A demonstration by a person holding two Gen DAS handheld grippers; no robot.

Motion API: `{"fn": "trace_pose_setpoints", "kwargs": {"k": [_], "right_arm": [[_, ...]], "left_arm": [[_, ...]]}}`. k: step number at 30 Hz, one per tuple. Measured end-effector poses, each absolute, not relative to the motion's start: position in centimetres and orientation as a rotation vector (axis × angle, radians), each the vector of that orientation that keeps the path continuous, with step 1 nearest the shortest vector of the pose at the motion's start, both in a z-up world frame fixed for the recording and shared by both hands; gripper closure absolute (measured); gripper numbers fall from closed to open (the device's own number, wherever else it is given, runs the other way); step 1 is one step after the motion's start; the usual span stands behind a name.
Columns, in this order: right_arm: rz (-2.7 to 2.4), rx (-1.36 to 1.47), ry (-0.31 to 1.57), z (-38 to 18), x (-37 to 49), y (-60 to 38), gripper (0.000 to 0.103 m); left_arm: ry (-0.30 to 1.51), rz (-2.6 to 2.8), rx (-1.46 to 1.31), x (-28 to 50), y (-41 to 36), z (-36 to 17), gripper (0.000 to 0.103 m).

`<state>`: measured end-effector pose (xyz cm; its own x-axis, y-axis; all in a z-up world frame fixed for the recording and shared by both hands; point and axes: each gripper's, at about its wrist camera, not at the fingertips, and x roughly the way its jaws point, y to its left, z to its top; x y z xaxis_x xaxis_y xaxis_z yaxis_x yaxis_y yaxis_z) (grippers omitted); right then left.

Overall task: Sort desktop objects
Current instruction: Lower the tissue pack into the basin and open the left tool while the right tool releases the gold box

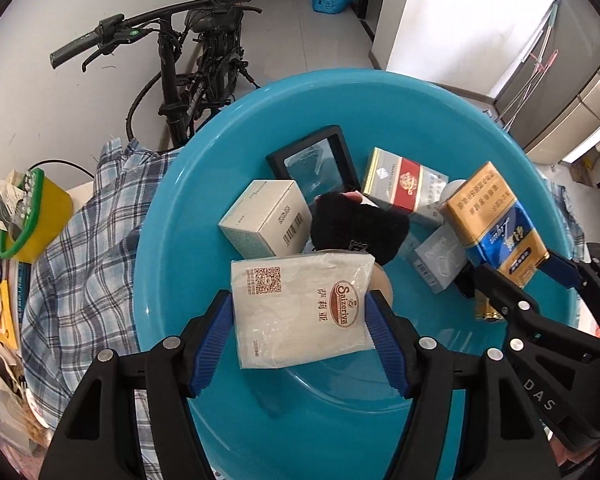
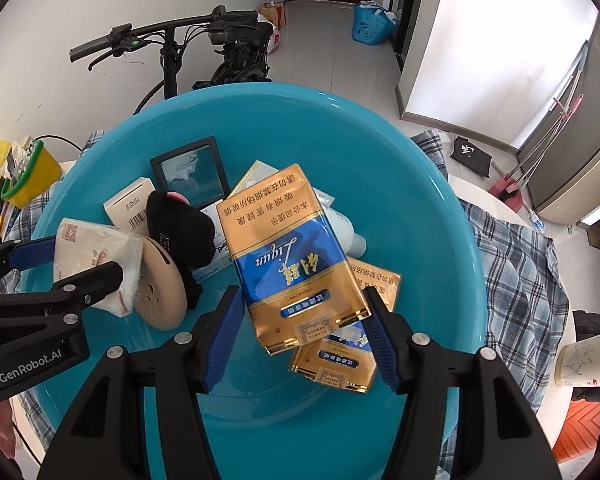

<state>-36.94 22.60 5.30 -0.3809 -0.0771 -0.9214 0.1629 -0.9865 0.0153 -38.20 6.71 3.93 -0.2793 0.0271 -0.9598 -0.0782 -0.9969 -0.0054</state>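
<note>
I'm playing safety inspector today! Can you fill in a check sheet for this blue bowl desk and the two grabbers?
Surface: checked cloth under a blue basin.
Job's things: in the basin, white box, black frame, black plush toy, red-and-grey pack, second gold-and-blue pack.
Clutter: yellow tub and bags on the left.
Grippers: left gripper shut on napkin packet; right gripper shut on gold-and-blue pack.
Cables: black cable behind the tub.
Surroundings: bicycle, tiled floor, fridge.
</note>
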Motion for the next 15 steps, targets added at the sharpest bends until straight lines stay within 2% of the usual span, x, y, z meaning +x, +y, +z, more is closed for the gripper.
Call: {"fn": "trace_pose_setpoints", "kwargs": {"k": [2, 3, 5, 15], "right_arm": [[-2.501, 1.655, 0.104, 5.3, -37.0, 22.9, 0.045], [-2.503, 1.659, 0.097, 5.3, -36.9, 23.1, 0.045], [-2.493, 1.661, 0.091, 5.1, -36.9, 23.2, 0.045], [-2.476, 1.623, 0.09, 5.3, -36.6, 22.2, 0.044]], "left_arm": [[0.108, 2.534, -1.79, -38.0, 6.8, 4.6, 0.031], [0.14, 2.58, -1.759, -37.9, 6.8, 5.0, 0.021], [0.18, 2.674, -1.681, -37.5, 6.7, 6.0, 0.013], [0.126, 2.71, -1.652, -37.7, 6.2, 7.5, 0.013]]}}
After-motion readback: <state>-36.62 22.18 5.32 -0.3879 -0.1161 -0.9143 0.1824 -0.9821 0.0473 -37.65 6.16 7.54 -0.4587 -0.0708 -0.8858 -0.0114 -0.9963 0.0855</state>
